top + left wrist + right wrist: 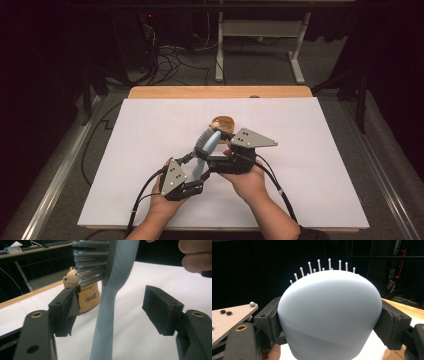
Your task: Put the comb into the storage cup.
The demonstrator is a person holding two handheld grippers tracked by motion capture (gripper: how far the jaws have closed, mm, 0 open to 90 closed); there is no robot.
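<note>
A light blue hairbrush (209, 142) stands tilted over the middle of the white board. My right gripper (220, 147) is shut on its head. In the right gripper view the rounded back of the hairbrush head (329, 315) is pressed between both pads, with its bristle tips pointing away behind it. My left gripper (199, 180) sits lower, at the handle. In the left gripper view the hairbrush handle (107, 315) runs up between the pads, and the left gripper (113, 310) is open with a gap on each side. A tan bear-shaped holder (224, 123) stands just behind the brush.
The white board (300, 150) covers a wooden table (220, 91). The bear holder (87, 297) is close behind the left jaw in the left gripper view. Fingers of the person's other hand (195, 257) are at that view's upper right. Cables and table legs lie beyond the far edge.
</note>
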